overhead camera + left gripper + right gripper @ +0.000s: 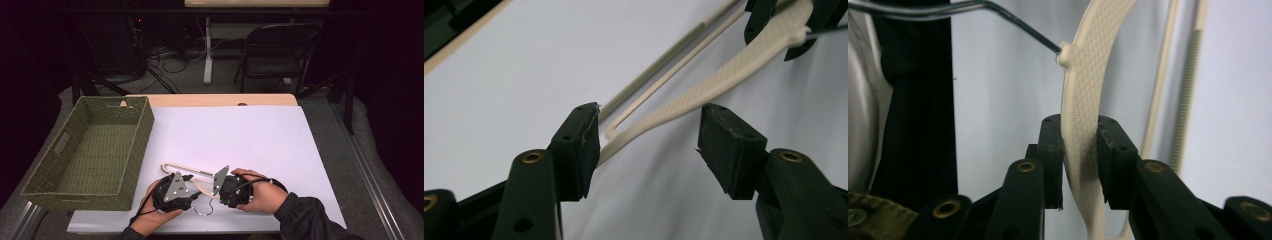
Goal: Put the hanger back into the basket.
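A cream plastic clothes hanger (186, 168) with a metal hook (204, 210) lies near the front of the white table top (240, 130). My right gripper (1080, 160) is shut on the hanger's arm (1083, 100), just below where the hook (948, 7) joins it. My left gripper (649, 145) is open, and the hanger's other arm (724, 75) runs between its jaws close to the left pad. In the high view both grippers meet over the hanger, left gripper (190, 186) and right gripper (212, 189). The right gripper (786, 25) holds the hanger farther off in the left gripper view.
A large woven green basket (145, 135) stands empty at the table's left side. Behind the table are a folding chair (280, 50), a table leg and cables on the floor. The person's hands and dark sleeves come in at the front edge.
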`<control>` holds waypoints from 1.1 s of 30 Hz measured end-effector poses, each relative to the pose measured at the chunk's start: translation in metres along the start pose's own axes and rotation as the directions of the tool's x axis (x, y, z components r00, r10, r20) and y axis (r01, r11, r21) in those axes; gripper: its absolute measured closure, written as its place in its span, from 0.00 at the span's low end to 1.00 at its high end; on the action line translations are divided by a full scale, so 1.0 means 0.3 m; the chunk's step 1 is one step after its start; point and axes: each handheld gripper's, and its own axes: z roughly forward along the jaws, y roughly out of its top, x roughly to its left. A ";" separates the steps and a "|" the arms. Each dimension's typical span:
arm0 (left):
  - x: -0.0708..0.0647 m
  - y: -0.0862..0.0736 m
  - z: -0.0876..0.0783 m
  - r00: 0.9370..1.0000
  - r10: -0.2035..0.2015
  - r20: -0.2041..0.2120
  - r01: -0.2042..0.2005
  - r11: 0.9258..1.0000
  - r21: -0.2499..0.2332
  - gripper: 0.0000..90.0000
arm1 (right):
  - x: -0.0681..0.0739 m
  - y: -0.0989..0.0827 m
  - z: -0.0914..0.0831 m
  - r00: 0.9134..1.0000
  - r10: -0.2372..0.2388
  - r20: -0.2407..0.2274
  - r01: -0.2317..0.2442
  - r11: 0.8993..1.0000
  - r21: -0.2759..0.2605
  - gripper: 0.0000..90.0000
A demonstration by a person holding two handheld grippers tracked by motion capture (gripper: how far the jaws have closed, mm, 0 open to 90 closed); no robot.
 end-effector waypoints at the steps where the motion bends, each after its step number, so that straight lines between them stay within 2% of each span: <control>1: 0.009 0.000 -0.012 1.000 -0.005 -0.010 0.005 1.000 -0.001 0.47 | -0.009 -0.001 -0.011 1.000 0.001 0.009 -0.001 1.000 -0.008 0.84; 4: 0.033 -0.005 -0.042 0.999 -0.040 -0.033 0.039 0.999 -0.007 0.47 | -0.037 -0.001 -0.040 1.000 0.016 0.022 -0.015 0.999 -0.028 0.86; 7: 0.051 -0.008 -0.065 0.998 -0.056 -0.040 0.056 0.998 -0.009 0.47 | -0.064 -0.001 -0.063 0.999 0.030 0.032 -0.029 0.999 -0.039 0.88; 10: 0.065 -0.006 -0.089 0.996 -0.073 -0.043 0.072 0.997 -0.022 0.46 | -0.093 0.000 -0.082 0.999 0.029 0.041 -0.027 0.999 -0.043 0.89; 13: 0.075 0.000 -0.105 0.995 -0.091 -0.039 0.090 0.995 -0.033 0.46 | -0.126 -0.004 -0.099 0.997 0.061 0.041 -0.058 0.997 -0.057 0.91; 18: 0.086 0.006 -0.114 0.994 -0.101 -0.030 0.100 0.995 -0.018 0.46 | -0.186 -0.008 -0.129 0.994 0.084 0.070 -0.080 0.995 -0.066 0.95; 23: 0.099 0.021 -0.127 0.993 -0.117 -0.005 0.117 0.993 0.001 0.46 | -0.225 -0.019 -0.140 0.994 0.112 0.014 -0.111 0.991 -0.080 0.96; 29: 0.133 0.056 -0.148 0.994 -0.109 0.026 0.107 0.993 0.052 0.46 | -0.231 -0.021 -0.148 0.996 0.093 -0.010 -0.094 0.992 -0.089 0.96; 33: 0.162 0.086 -0.153 0.995 -0.092 0.046 0.089 0.994 0.065 0.46 | -0.225 -0.019 -0.158 0.997 0.073 -0.026 -0.075 0.993 -0.096 0.96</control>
